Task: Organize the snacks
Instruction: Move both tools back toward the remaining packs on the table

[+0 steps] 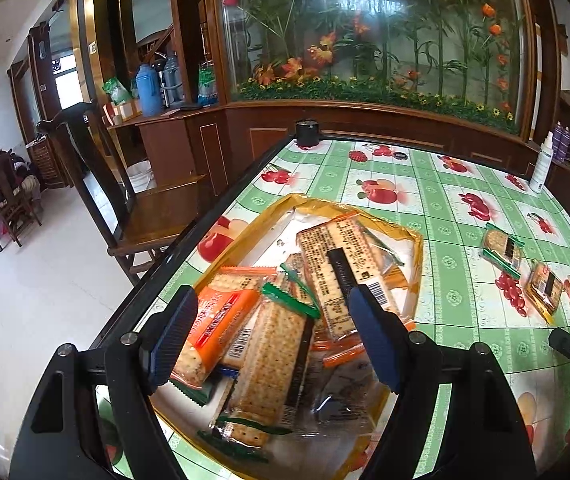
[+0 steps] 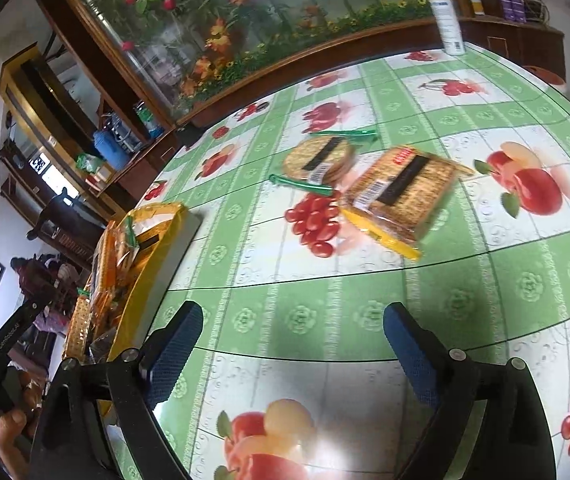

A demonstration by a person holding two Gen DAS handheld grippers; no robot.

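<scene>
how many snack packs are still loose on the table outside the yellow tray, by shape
Round cracker pack, green-edged wrapper: 1
Square cracker pack, yellow-edged wrapper: 1
Total loose on the tablecloth: 2
The packs piled in the yellow tray overlap too much to count. Both grippers, left and right, are open and hold nothing.

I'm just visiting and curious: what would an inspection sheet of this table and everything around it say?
Surface: table with green fruit-print cloth.
Job's things: yellow tray piled with cracker packs; green-edged pack and yellow-edged pack loose on the cloth.
Clutter: white spray bottle; small black pot.
Grippers: left gripper open above the tray; right gripper open over bare cloth.
Cables: nothing seen.
Surroundings: wooden chair, flower display cabinet, seated people.
</scene>
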